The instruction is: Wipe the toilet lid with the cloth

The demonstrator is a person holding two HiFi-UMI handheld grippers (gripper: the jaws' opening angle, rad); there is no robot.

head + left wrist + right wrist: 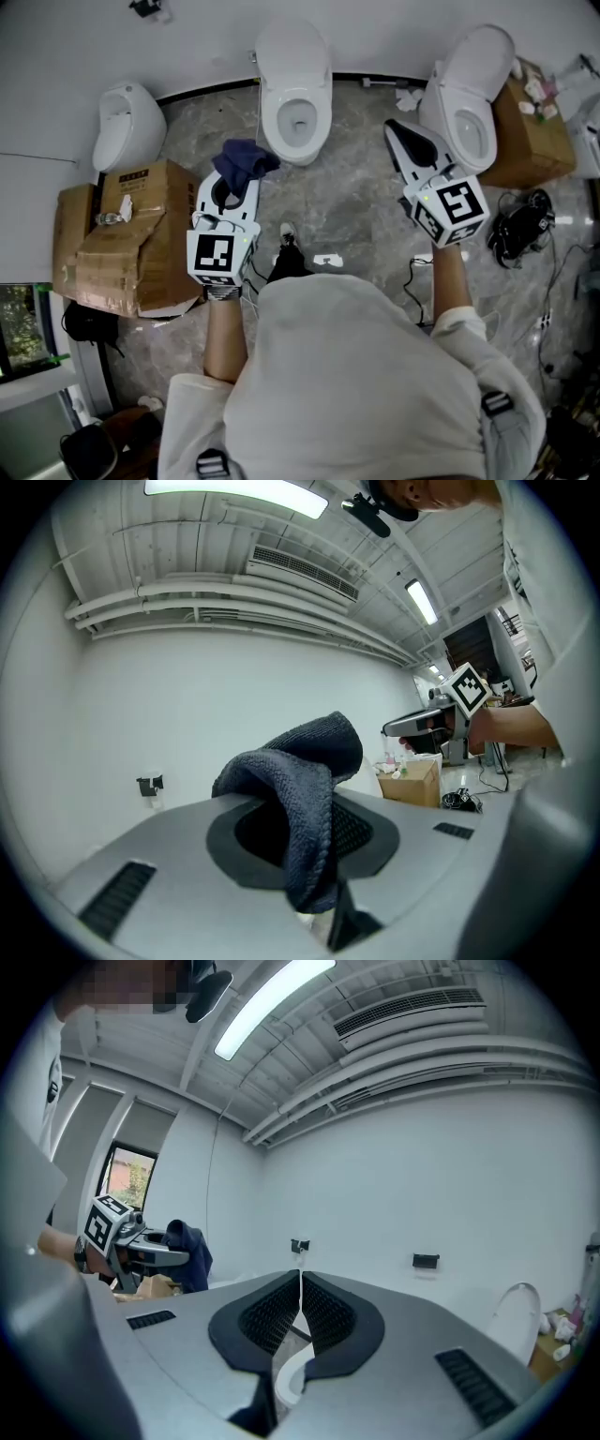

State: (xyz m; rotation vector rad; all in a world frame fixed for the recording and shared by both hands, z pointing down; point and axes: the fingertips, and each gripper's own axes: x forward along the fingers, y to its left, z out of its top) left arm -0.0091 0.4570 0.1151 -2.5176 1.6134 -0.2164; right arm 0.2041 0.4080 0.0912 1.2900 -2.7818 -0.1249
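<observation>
Left gripper (pixel 226 197) was clamped on the dark blue cloth (pixel 244 163). In the left gripper view the cloth (pixel 302 803) was pinched between the jaws, with a bunched fold standing above them and an end hanging down in front. The cloth was up in the air with the gripper, over the grey marble floor (pixel 356 202), just short of the middle toilet (pixel 294 103) and not touching it. That toilet's bowl was open, and its lid (pixel 292 42) looked raised towards the wall, though this was hard to confirm from above. Right gripper (pixel 397 133) was closed with nothing in it; in the right gripper view its ridged pads (pixel 328 1314) sat together. It was near the right toilet (pixel 469 94), beside the rim, and contact could not be told. The right gripper view also showed the left gripper (pixel 141 1249) with the cloth (pixel 190 1252) off to the side. A urinal (pixel 127 124) was at far left, with a cardboard box (pixel 131 239) below it. Another box (pixel 532 141) sat beside the right toilet, with black cables (pixel 521 225) on the floor near it. The person's white shirt (pixel 356 375) filled the bottom of the head view.
</observation>
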